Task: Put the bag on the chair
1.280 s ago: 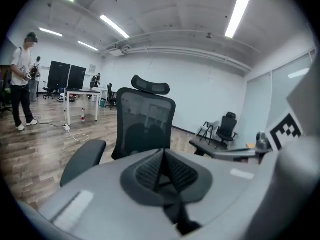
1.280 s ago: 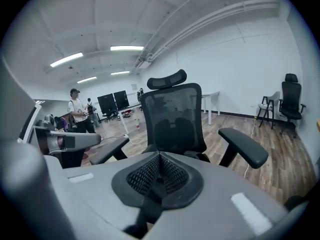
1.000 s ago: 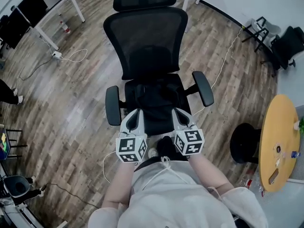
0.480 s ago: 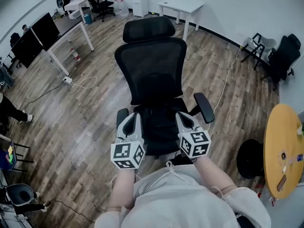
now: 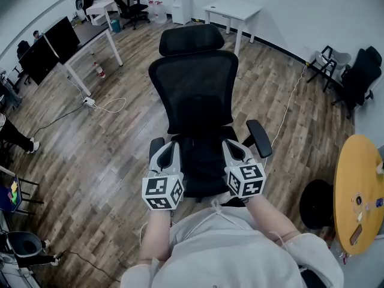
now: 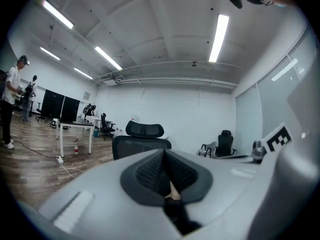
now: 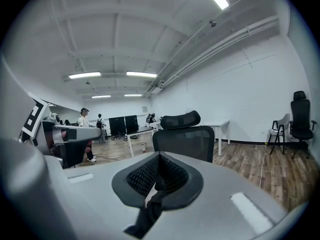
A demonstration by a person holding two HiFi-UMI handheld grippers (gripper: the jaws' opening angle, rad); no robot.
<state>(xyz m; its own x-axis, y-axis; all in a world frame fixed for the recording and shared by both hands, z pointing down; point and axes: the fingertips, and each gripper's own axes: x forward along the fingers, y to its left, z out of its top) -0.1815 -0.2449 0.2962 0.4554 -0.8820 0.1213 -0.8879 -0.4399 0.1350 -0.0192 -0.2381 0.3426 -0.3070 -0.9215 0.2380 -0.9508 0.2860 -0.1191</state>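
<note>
The chair (image 5: 195, 95) stands on the floor (image 5: 108, 155), a round tabletop (image 5: 360, 179) to its right and a small table (image 5: 234, 9) behind.

bag (image 5: 201, 161) look: black, soft; against the black seat I can barely make out its outline from the head view
bag place: over the front of the chair seat, between the armrests; I can't tell if it rests on the seat or hangs just above
bag state: held by two thin black straps, strap (image 6: 176, 218) pinched in the left gripper (image 5: 170, 145), second strap (image 7: 149, 210) pinched in the right gripper (image 5: 231, 144)
chair (image 5: 193, 89) look: black mesh office chair, separate headrest, two padded armrests
chair pose: upright, seat front facing me, backrest on the far side
chair place: on the wood floor (image 5: 108, 161), right in front of me
</note>
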